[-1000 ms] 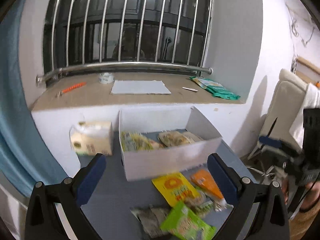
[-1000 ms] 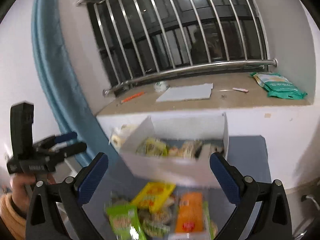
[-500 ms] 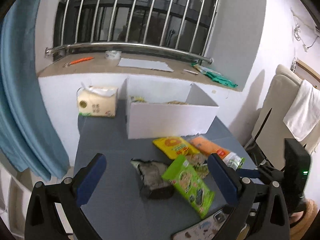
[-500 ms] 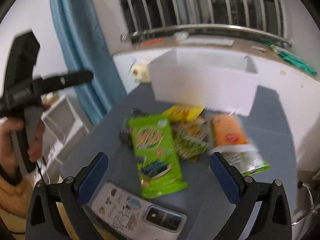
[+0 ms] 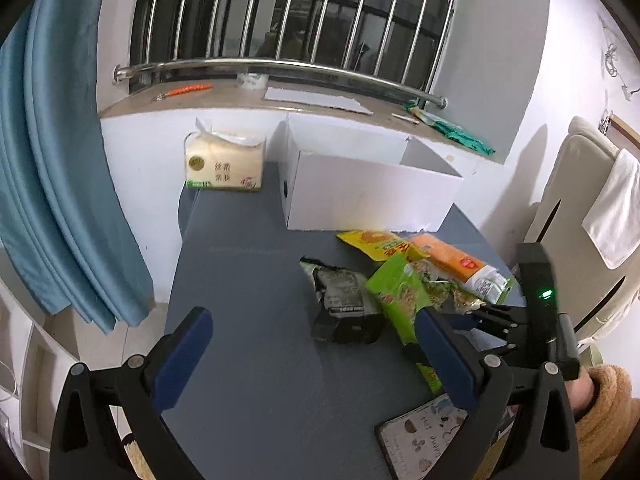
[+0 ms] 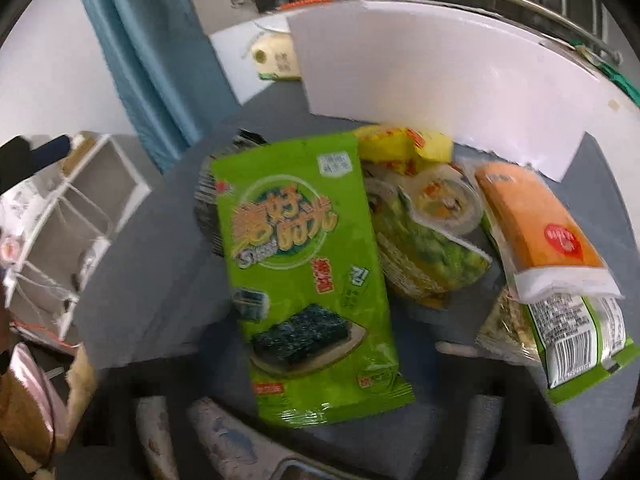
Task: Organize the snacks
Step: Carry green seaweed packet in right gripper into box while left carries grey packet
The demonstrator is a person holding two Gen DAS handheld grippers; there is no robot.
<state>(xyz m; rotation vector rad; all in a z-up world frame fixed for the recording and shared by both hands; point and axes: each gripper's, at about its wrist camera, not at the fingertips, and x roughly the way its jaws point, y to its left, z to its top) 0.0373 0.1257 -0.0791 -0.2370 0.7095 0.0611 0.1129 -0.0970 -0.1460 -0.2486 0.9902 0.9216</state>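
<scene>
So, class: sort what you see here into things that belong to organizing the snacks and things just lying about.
Job:
green seaweed packet
yellow packet
orange packet
white box

Lying about:
tissue pack
phone
blue curtain

White walls (image 5: pixel 500 48). Dark window behind steel bars (image 5: pixel 304 20), with a steel rail (image 5: pixel 280 66) above a tan sill (image 5: pixel 224 98). Blue curtain (image 5: pixel 52 168) hangs at left. Cream chair (image 5: pixel 576 216) at right carries a white towel (image 5: pixel 616 208). White cubby shelf (image 6: pixel 68 216) stands beside the grey bench (image 5: pixel 248 320).
</scene>
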